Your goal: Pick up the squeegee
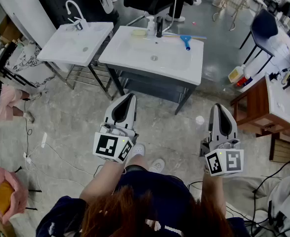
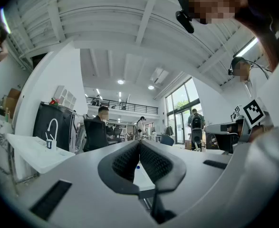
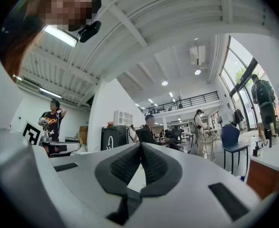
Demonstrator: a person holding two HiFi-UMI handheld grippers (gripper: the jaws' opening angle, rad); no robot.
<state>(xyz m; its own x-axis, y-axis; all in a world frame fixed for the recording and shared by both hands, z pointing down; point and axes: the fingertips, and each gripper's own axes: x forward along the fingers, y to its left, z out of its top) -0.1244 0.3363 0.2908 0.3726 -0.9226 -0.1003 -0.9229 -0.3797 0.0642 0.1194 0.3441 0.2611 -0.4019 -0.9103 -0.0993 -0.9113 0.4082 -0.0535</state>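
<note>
Fingers (image 2: 124,164) of the left gripper (image 2: 139,141) are clenched tip to tip with nothing between them, and the fingers (image 3: 154,166) of the right gripper (image 3: 140,144) are pressed together the same way, also empty. Seen from the head view, a person stands on a grey concrete floor (image 1: 75,122), holding the left gripper (image 1: 130,97) and the right gripper (image 1: 219,106) side by side, well apart from each other, both aimed away from the body and roughly level.

Beyond the grippers stands a large white washbasin (image 1: 135,58) on a dark frame. A smaller white washbasin (image 1: 61,51) sits just beside it on the left, carrying a curved white tap (image 1: 73,7) at its far edge. At the right of the scene is a brown wooden table (image 1: 253,102), and farther off on the right a blue chair (image 1: 264,26).

A squeegee (image 1: 186,40) with a blue head lies on the far rim of the large washbasin, toward its right corner, with its thin handle running along the rim. It is well apart from both grippers and neither touches it. On the same far rim, left of the squeegee, stand a dark tap (image 1: 159,28) and a white pump bottle (image 1: 150,23). A pale yellow sponge (image 1: 138,32) lies left of the bottle.

Near the left edge of the floor lies a pink bag (image 1: 9,191), and a white cable (image 1: 42,144) trails across the floor.
</note>
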